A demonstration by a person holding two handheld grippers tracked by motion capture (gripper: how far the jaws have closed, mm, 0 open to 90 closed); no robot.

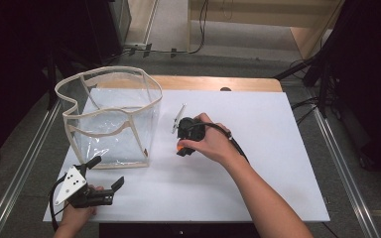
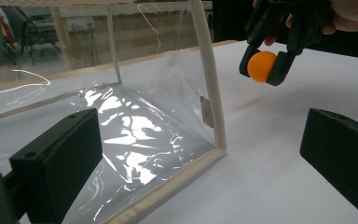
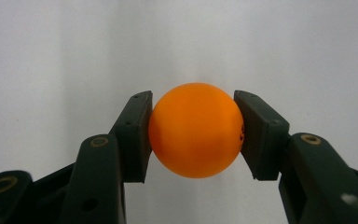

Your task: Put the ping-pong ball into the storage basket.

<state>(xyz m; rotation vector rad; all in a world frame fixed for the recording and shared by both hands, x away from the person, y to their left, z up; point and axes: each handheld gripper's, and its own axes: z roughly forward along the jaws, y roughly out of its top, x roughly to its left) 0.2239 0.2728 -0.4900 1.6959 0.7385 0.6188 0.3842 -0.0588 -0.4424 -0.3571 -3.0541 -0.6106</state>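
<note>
Ball [image 3: 196, 130], orange, clamped between the two pads of the right gripper [image 1: 183, 147], which is closed on it at the ball's widest part; seen from the left gripper view, the ball [image 2: 261, 66] hangs clear above the white worktop [image 1: 258, 163], just right of the clear bag [image 1: 111, 116]. The bag stands open-topped, with a cream-trimmed rim, on the left half of the worktop. The left gripper [image 1: 106, 191] rests near the bag's front corner, its jaws wide apart and holding nothing. A thin metal clip-like item [image 1: 178, 118] lies just beyond the right hand; what it is cannot be told.

Judged step: carrying the ball to the bag and dropping it in. To do this well, the grip should be kept steady and centred, since a smooth ball squeezed off its middle tends to pop out. The ball needs to rise above the rim before it crosses over, as the soft wall would buckle or tip if nudged. Release is best made low inside the bag, over the middle of its floor, so that the light ball does not bounce out. The left gripper could steady the rim if the bag sags.
</note>
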